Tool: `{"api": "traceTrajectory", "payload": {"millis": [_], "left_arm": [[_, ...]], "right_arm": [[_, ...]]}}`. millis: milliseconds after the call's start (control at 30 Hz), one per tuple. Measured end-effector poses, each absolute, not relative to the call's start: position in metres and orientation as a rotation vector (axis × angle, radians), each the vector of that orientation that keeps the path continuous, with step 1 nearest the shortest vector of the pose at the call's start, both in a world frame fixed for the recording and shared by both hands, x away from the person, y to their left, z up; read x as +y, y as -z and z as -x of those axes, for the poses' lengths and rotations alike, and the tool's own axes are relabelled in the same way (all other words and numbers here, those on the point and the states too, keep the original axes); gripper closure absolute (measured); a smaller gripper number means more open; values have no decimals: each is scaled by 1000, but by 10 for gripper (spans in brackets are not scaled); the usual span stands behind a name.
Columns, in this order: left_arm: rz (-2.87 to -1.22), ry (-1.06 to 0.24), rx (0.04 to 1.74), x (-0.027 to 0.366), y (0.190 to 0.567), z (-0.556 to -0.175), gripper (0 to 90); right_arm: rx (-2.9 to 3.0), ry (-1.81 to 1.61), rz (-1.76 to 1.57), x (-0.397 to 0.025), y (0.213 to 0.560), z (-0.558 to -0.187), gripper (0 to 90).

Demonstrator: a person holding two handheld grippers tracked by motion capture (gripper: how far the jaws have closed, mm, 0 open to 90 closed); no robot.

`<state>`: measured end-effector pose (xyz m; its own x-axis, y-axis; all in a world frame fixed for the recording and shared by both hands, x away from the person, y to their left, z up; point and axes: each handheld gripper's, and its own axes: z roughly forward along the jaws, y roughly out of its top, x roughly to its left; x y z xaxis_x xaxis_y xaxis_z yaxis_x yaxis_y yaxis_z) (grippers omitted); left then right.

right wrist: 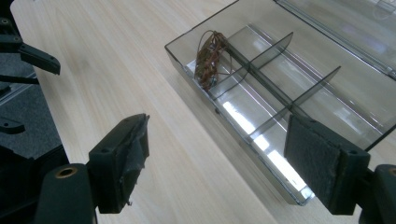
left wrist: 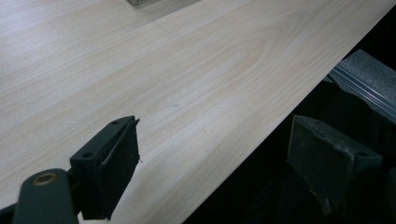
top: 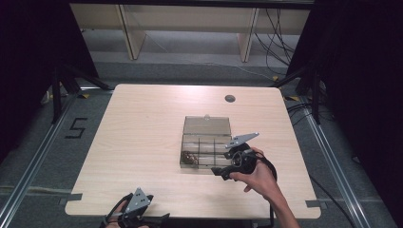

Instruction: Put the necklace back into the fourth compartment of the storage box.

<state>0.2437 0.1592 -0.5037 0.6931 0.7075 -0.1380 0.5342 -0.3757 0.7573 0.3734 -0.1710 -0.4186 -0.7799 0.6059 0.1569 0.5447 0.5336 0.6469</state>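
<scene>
1. Left gripper point(top: 135, 209) sits at the bench's point(top: 142, 142) near edge, fingers point(left wrist: 112, 163) released and spread, nothing between them.
2. Right gripper point(top: 237, 159), held in the person's right hand point(top: 259, 178), has its fingers point(right wrist: 123, 161) released wide just beside the near right end of the box.
3. Clear divided box point(top: 205, 142) lies mid-bench, lid open flat behind; a brown tangled item point(right wrist: 210, 58) rests in its left end compartment.
4. Round hole point(top: 230, 98) marks the far bench edge.
</scene>
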Motion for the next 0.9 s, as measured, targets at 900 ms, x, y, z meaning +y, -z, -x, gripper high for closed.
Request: {"api": "traceTrajectory", "payload": {"millis": [900], "left_arm": [[-2078,-266,955,159,502,-242,160]], "right_arm": [[2647,-1072,-1023,-193,433,-355,171]]}}
